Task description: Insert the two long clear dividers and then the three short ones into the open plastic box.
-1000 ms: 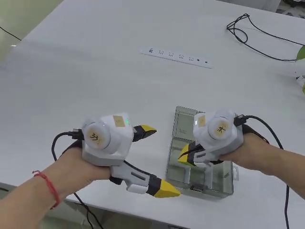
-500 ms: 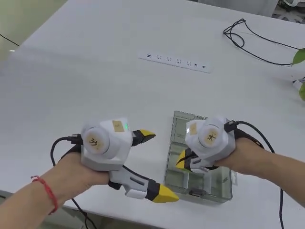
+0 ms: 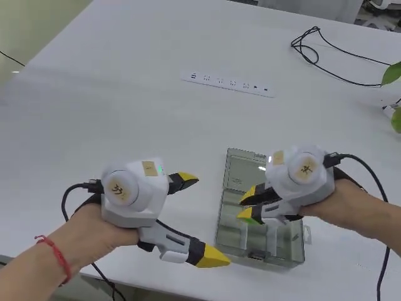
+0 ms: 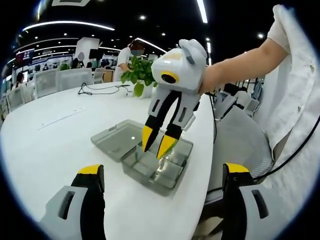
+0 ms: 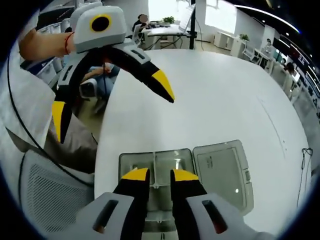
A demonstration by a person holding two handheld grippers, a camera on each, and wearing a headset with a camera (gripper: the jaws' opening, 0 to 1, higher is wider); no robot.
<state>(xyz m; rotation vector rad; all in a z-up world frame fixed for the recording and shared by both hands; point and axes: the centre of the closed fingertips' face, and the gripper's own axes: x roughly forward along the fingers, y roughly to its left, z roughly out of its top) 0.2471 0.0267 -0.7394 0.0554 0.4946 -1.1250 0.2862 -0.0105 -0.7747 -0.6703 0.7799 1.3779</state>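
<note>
One white worktop (image 3: 125,94) carries everything. On it, near the front edge, lies one open plastic box (image 3: 289,249), clear and grey-tinted, with its lid (image 3: 241,164) folded back flat on the side away from the person. In the right gripper view a thin clear divider (image 5: 154,167) runs down the middle of the box. Other clear walls cross it, but they are too faint to count.

There are two grippers, one in each hand. The left gripper (image 3: 200,218) hangs just left of the box. Its yellow-tipped jaws are spread wide and grip nothing, and in its own view they frame the box from either side. The right gripper (image 3: 248,205) is over the box, pointing down into the compartments. Its two tips are only a narrow gap apart. I cannot tell whether a clear piece sits between them.

Farther back on the worktop lies one long white power strip (image 3: 229,83). One black cable (image 3: 294,42) loops near the far right corner. A green plant leaf (image 3: 391,73) shows at the right edge.
</note>
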